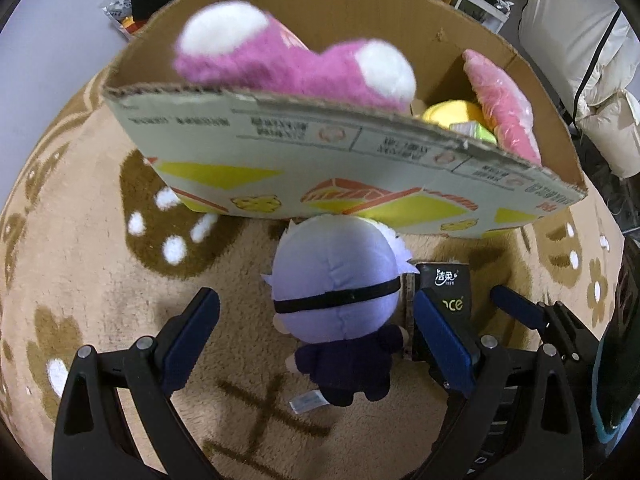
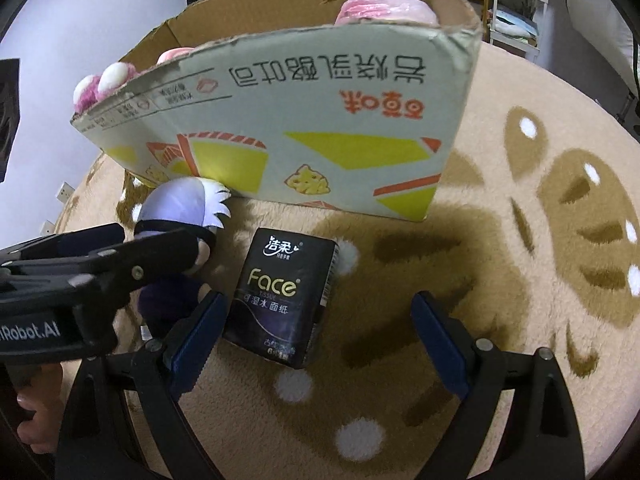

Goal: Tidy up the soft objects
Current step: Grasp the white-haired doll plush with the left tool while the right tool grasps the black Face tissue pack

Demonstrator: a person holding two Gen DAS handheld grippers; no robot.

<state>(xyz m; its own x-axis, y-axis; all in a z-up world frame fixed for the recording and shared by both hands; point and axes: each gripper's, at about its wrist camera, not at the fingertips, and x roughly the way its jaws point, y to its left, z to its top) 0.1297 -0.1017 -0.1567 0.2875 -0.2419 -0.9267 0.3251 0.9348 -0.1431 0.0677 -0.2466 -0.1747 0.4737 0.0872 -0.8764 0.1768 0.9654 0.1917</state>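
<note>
Your left tongs (image 1: 316, 332) are spread wide and hold nothing. The doll (image 1: 340, 320) lies between their 2 blue pads, face down on the rug (image 1: 80, 264), pale lavender head pointing away from you and dark body toward the tongs' base. A black band crosses the back of the head. The right-hand pad (image 1: 444, 344) sits just beside the doll's body; the left-hand pad stands apart from it with rug showing in the gap. Whether the nearer pad touches the plush, I cannot tell.

Your right tongs (image 2: 316, 328) are also wide open and empty. The black tissue pack (image 2: 288, 296) lies on the rug between them, closer to the left-hand pad (image 2: 196, 340), long side running away from you. It sits just right of the doll (image 2: 180, 220) as seen from the right wrist, and your left tongs (image 2: 100, 264) reach in over the doll from that side.

Ahead of both tongs stands the cardboard box (image 1: 320, 152), open at the top, printed side facing you with the print upside down. The doll's head touches or nearly touches its base. Inside, a pink and white plush (image 1: 296, 60) pokes above the near wall to the left, a pink cushion (image 1: 500, 100) leans in the right end, and a yellow soft toy (image 1: 452, 114) sits beside the cushion.
</note>
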